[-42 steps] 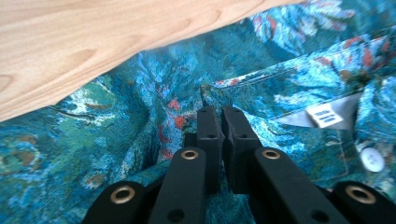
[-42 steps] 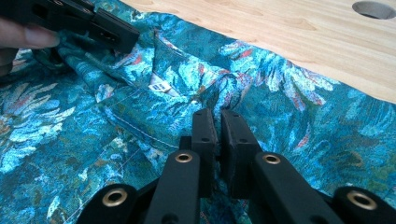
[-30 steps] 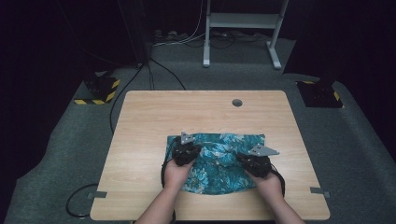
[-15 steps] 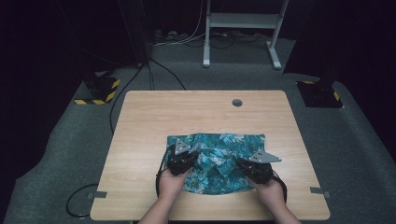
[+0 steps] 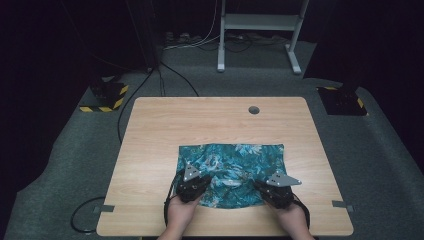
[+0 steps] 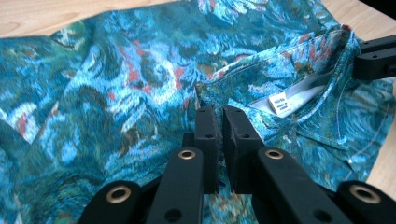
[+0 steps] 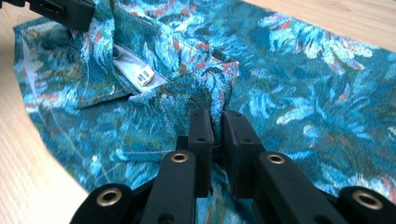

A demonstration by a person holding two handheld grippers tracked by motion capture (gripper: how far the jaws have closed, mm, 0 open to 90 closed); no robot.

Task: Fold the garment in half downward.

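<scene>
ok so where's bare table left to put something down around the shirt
The far half of the table, between the shirt and the round hole, is bare wood. Bare strips also flank the shirt on both sides. The near edge is crowded: left gripper and right gripper pinch the cloth there.

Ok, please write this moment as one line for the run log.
item: patterned shirt on table | left gripper: shut on shirt | right gripper: shut on shirt | grip: near collar label
</scene>
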